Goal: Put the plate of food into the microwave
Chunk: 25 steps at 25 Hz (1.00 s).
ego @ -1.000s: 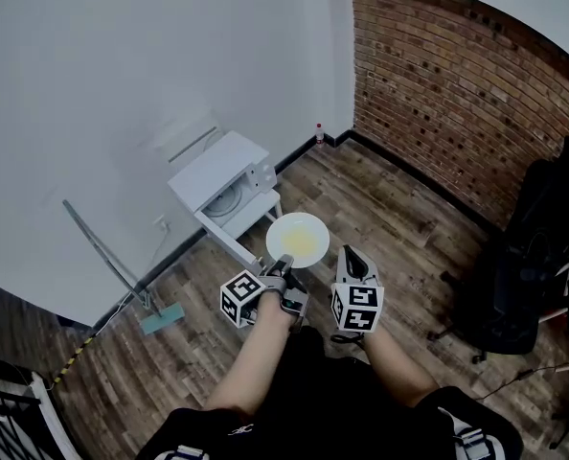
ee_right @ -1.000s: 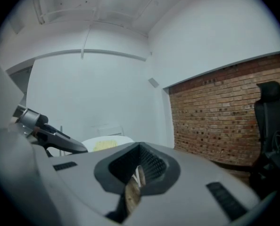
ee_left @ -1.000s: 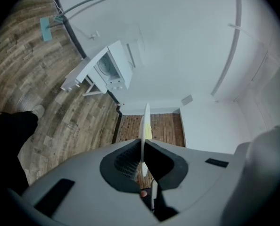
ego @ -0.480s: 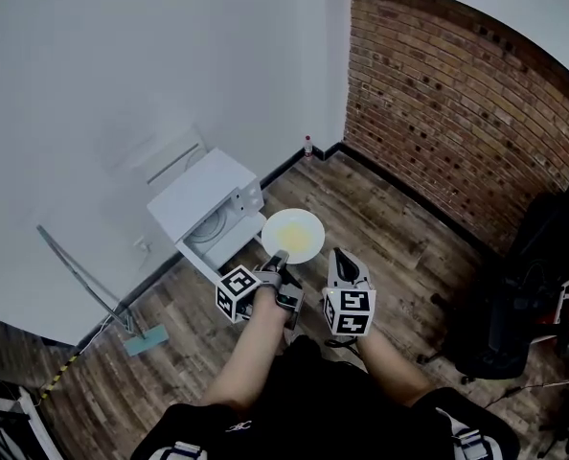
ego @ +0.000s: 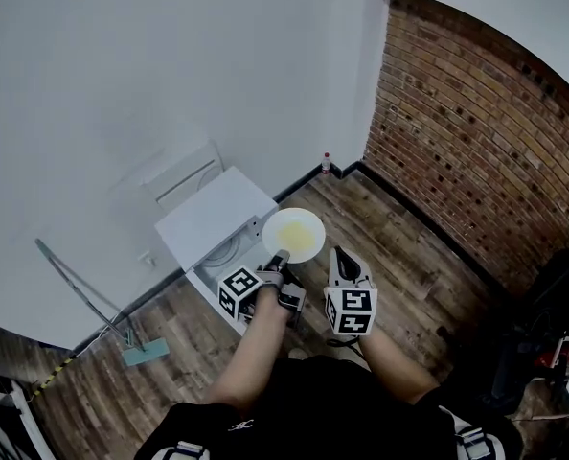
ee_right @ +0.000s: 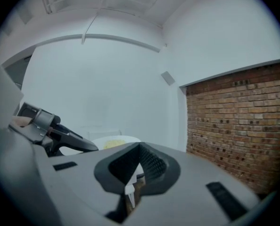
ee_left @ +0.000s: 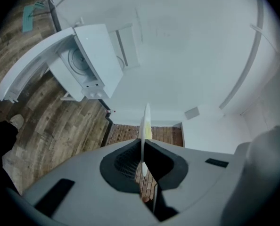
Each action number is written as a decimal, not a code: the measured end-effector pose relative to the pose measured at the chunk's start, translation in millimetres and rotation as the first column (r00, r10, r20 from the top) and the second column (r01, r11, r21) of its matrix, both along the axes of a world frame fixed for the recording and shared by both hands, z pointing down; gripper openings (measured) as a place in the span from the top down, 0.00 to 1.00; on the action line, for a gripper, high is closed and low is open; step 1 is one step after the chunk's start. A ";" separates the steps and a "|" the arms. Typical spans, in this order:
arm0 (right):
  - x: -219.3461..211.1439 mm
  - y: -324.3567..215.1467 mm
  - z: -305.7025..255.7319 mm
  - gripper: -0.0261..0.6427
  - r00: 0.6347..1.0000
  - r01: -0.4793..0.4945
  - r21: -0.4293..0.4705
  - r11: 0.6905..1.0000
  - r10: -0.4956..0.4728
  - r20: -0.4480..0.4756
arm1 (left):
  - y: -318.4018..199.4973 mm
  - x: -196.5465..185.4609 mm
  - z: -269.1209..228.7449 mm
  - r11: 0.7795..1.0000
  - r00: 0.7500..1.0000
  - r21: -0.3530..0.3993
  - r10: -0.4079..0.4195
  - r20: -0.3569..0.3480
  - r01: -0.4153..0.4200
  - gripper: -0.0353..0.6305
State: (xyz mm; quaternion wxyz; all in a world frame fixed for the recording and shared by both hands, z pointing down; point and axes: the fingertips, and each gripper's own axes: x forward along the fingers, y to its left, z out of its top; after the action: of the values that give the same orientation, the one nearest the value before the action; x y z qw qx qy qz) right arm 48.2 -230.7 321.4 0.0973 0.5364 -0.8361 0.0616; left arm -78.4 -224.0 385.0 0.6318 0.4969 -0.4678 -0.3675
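Left gripper [ego: 279, 257] clamped shut on the near rim of the plate [ego: 294, 235]. The plate is held out ahead of it, roughly level, with the yellow food [ego: 300, 242] on top. In the left gripper view the plate [ee_left: 145, 124] shows edge-on, rim pinched between the jaws. Right gripper [ego: 344, 257] rides just beside to the right, jaws together with nothing between them, clear of the plate. Key relation: the microwave [ego: 213, 220] lies left of and below the plate. Its door is open and the turntable [ee_left: 76, 59] shows inside the cavity. In the head view the plate's left edge overlaps the microwave's right front corner, so the mouth is down-left of the plate. The left hand is the nearer one and already has the load. Round plate, no long axis; what matters is keeping it level while the far edge goes in first, and that likely needs a swing left and a drop. Versus a second ago: the microwave sat well ahead with bare floor between it and the plate. Now it's right under the plate's edge. Grip and right gripper position look unchanged.
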 end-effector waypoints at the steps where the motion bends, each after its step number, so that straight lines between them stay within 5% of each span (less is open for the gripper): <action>1: -8.3 -11.7 -0.3 0.95 1.000 0.008 0.001 1.000 -0.008 0.001 | -10.4 -8.1 0.1 1.000 1.000 0.004 -0.010 -0.004 0.010 0.93; 10: -89.8 -71.6 15.8 0.95 0.990 0.142 -0.046 0.989 -0.141 0.020 | -52.6 -81.5 13.9 0.991 0.991 -0.013 -0.131 -0.022 0.131 0.93; 16: -153.9 -88.1 27.1 0.95 0.953 0.304 -0.067 0.950 -0.304 0.017 | -51.4 -132.4 29.0 0.962 0.963 -0.030 -0.270 -0.006 0.270 0.93; 22: -212.7 -113.4 37.5 0.95 0.873 0.487 -0.090 0.869 -0.488 0.017 | -56.4 -169.5 33.5 0.901 0.902 -0.029 -0.433 0.008 0.433 0.93; 25: -244.3 -127.9 40.9 0.95 0.800 0.598 -0.095 0.796 -0.599 0.019 | -56.9 -190.4 37.7 0.832 0.833 -0.033 -0.553 0.017 0.553 0.93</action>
State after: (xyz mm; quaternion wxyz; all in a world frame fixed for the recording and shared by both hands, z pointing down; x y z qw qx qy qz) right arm -196.1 -358.6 362.3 0.1425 0.2397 -0.9582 0.0644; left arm -268.8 -280.9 422.7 0.5060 0.3302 -0.6001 -0.5243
